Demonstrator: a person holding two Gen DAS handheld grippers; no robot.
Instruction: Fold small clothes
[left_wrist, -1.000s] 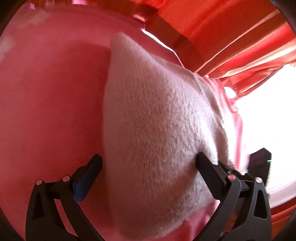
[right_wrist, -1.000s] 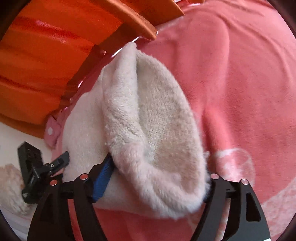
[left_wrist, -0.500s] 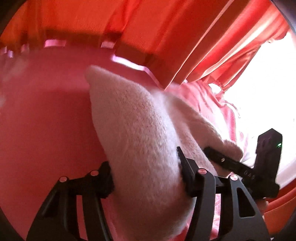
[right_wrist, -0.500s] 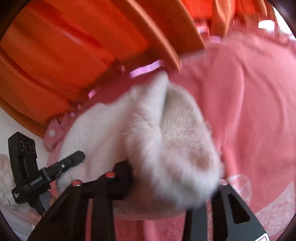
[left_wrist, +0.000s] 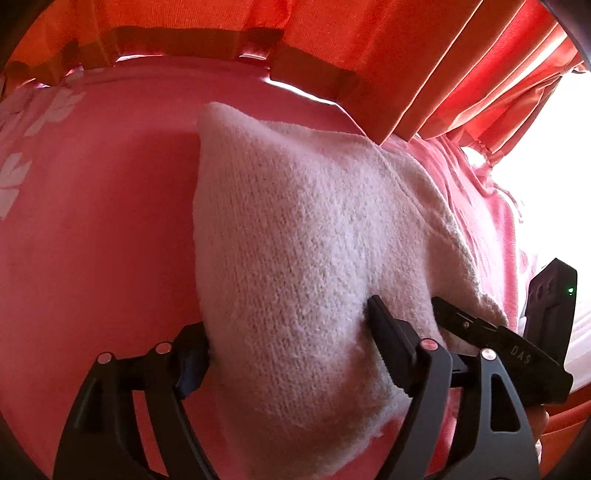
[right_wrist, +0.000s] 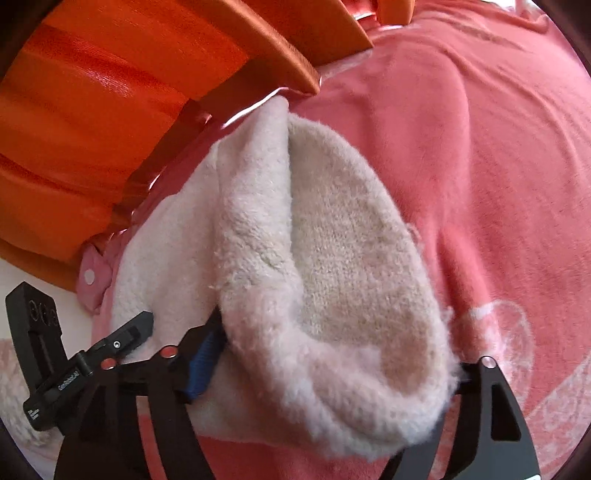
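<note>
A fluffy cream knitted garment lies folded over on a pink blanket. My left gripper straddles its near end. The jaws are opening, and both black fingers still dent the wool. In the right wrist view the same garment shows its doubled fuzzy edge. My right gripper is around the near end with its jaws opening. The blue-padded finger rests at the fabric's edge and the other finger is hidden under the fluff. Each view shows the other gripper beside the garment.
Orange curtains hang along the far edge of the blanket, with a bright window to the right. A pink piece with a white snap pokes out under the garment. More pale fuzzy cloth lies at the lower left.
Both grippers squeezed the garment's near end half a second ago and have since widened. The left one has risen a little, and the garment now bulges between its fingers.
</note>
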